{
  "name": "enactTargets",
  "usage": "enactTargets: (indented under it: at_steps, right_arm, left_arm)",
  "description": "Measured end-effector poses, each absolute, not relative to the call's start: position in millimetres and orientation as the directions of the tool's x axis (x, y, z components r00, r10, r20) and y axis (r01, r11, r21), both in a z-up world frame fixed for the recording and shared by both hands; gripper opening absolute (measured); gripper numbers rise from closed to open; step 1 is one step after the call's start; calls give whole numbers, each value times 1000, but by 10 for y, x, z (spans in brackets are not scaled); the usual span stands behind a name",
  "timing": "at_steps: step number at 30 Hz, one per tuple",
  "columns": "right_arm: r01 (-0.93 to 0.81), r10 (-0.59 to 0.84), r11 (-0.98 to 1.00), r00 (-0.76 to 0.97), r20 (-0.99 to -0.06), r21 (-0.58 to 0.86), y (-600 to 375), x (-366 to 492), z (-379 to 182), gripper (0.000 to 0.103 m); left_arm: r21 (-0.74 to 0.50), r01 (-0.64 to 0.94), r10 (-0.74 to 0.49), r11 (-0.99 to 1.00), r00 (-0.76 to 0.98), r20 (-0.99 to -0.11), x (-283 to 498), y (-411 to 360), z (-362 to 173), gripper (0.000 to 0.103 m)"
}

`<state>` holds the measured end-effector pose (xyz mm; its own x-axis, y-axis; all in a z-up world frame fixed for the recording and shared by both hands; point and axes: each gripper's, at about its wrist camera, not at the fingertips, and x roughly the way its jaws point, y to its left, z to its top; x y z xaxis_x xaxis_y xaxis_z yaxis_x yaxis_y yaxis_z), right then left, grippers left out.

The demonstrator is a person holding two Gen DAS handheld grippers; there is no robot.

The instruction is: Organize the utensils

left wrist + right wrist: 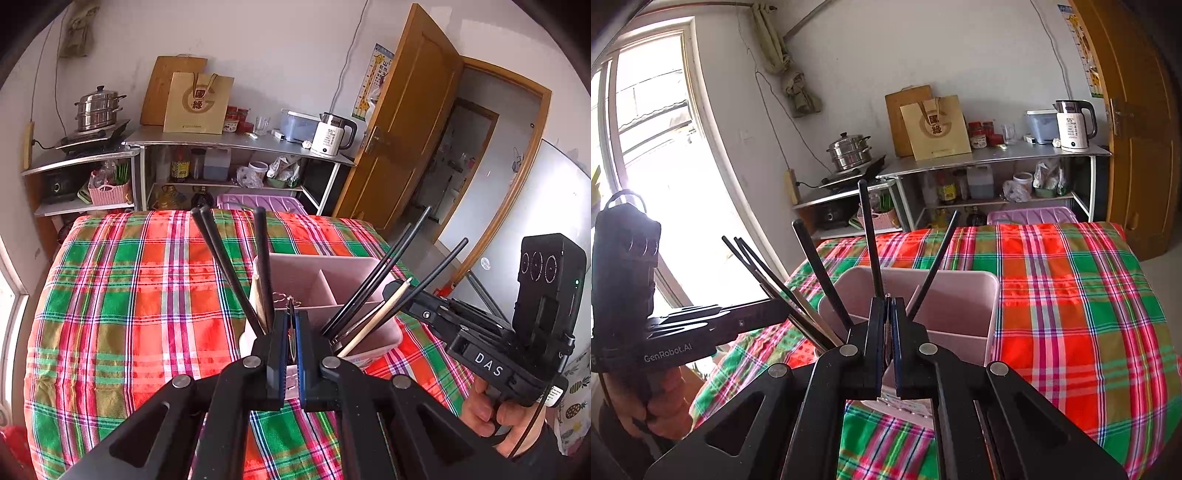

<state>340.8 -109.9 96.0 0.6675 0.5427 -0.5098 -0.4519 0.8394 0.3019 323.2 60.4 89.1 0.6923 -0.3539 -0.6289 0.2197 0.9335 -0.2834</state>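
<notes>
Utensils are held by both grippers above a pink divided utensil holder [354,269] standing on a table with a plaid tablecloth [122,280]; left gripper [291,325], at lower centre of the left wrist view, has its fingers pressed together, pinching a thin metal utensil handle [291,306]; black chopsticks [229,266] fan upward just left of it; right gripper [889,314], at lower centre of the right wrist view, has its fingers pressed together on a bundle whose black chopsticks [868,236] rise above the holder; what else the bundle contains cannot be told; holder's near wall [956,310] lies directly behind the fingertips; white electric kettle [330,134] stands on a steel shelf at upper centre.
</notes>
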Motion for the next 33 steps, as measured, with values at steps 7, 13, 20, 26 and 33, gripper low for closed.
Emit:
enactTargets:
  at_steps: [7,13,20,26,33]
  right_arm:
    - [-447,527,849,667,-526,283,-1118,3387,980,7]
    - [-454,528,848,687,-499,273,-1163,3263,1123,14]
    - [-456,513,858,723,-462,238,-1282,2922,1286,16]
    - [-445,481,875,759,-438,189,-1417,2474,1305,30]
    - [-423,446,893,789,-423,153,-1555,1928,1199,31]
  left_arm:
    - [-282,199,-339,938,691,-638,3226,602,828,4]
    - [-285,198,-337,938,713,-615,3103,605,960,5]
    - [-264,189,-310,946,763,-567,2694,612,1158,10]
    - [-211,179,-266,961,808,-526,2164,507,1200,17]
    - [-162,171,-230,972,836,-499,1565,315,1043,18]
